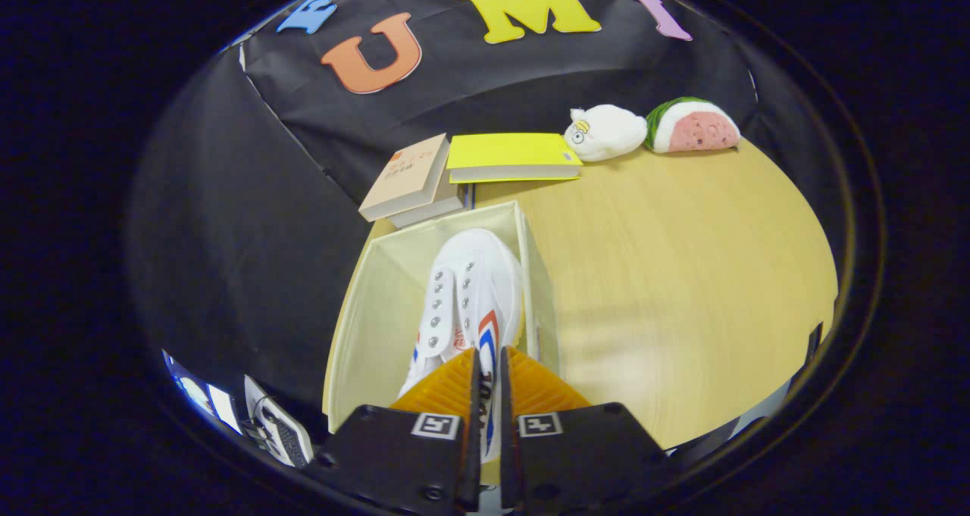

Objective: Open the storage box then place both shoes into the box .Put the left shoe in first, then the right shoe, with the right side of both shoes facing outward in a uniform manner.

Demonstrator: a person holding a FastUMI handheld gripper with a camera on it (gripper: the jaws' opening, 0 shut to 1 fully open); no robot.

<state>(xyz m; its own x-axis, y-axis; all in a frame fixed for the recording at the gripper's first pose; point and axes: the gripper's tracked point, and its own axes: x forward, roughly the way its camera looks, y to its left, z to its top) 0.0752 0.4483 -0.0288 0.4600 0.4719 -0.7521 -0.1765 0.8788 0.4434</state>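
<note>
Light wood tabletop (682,273) carries everything; largest thing on it is the open cream fabric storage box (364,326), rectangular, sitting at the table's left edge w/ its far wall near the back.

Inside the box, against its right wall: a white canvas lace-up shoe w/ red and blue side stripes (470,289), toe pointing to the far wall, metal eyelets up. Left part of the box interior is bare.

Gripper (489,379) sits over the box's near end; fingers nearly closed, only a thin gap, pinching the shoe's heel-side upper between the ridged pads. Both pads look pressed on the fabric.

Behind the box at the table's back edge: a tan paperback book (405,175) lying tilted on another book, and just beside it to the right a flat yellow hardcover book (511,156). Further right along the back edge, a white plush animal toy (606,131) touching a watermelon-slice plush, green rind, pink face (693,128).

Off the table's near-left corner, low down: a second shoe w/ dark laces (276,425), partly cut off, details unclear.
</note>
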